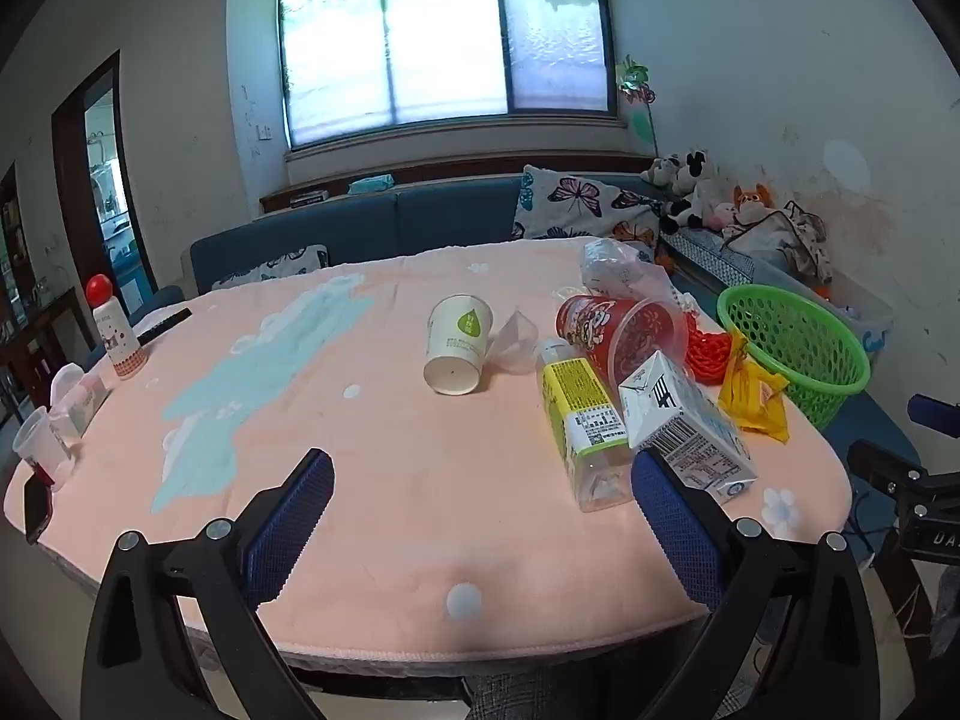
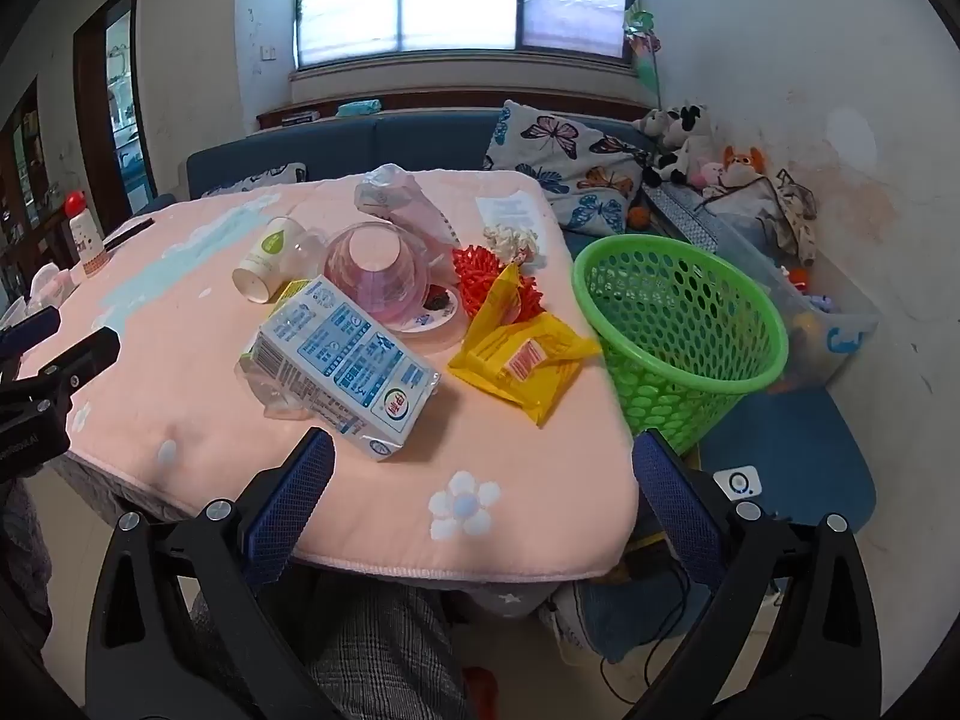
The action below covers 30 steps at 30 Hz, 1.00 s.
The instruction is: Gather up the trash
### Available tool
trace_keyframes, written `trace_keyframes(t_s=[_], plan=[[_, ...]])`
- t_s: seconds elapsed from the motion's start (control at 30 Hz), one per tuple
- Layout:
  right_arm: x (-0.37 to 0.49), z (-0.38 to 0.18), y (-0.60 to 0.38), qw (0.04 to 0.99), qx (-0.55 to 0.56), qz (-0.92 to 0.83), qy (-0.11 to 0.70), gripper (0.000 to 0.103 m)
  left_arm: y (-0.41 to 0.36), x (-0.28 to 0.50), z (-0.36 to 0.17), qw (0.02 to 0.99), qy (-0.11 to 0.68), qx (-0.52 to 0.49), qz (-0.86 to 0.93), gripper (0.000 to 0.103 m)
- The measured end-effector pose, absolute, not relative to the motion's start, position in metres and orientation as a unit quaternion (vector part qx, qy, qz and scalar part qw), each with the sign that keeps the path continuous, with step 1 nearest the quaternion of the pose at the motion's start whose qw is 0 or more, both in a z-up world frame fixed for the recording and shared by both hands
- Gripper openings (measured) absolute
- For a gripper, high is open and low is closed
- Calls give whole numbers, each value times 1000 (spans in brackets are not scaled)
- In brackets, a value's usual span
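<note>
Trash lies on the right half of a table under a pink blanket [image 1: 390,480]. A white paper cup [image 1: 456,343] lies on its side, beside a clear bottle with a yellow label [image 1: 579,426], a white milk carton [image 1: 684,426], a red plastic cup [image 1: 624,330], a yellow wrapper [image 1: 753,399] and a crumpled clear bag [image 1: 618,270]. A green basket [image 1: 792,342] stands at the table's right edge. My left gripper [image 1: 483,471] hangs open over the near edge, empty. In the right wrist view, my right gripper [image 2: 483,450] is open and empty, near the carton [image 2: 342,360], wrapper [image 2: 522,360] and basket [image 2: 678,318].
A red-capped white bottle [image 1: 114,330], clear cups [image 1: 39,444] and a phone [image 1: 36,507] sit along the table's left edge. A blue sofa [image 1: 390,222] with butterfly pillows and soft toys [image 1: 696,186] stands behind. A person's checked trousers [image 2: 372,654] show below the table.
</note>
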State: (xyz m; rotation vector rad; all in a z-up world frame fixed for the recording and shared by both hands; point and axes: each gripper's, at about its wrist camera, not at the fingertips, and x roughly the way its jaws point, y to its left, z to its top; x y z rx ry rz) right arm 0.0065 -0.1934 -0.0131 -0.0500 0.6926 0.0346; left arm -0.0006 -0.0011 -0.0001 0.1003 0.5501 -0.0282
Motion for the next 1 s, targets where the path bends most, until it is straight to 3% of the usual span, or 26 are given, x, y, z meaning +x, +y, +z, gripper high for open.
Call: trace_keyframes(t_s=[1.0], plan=[[8, -13, -189, 942, -23, 25, 335, 99, -6, 4, -4, 958, 280, 49, -23, 96]])
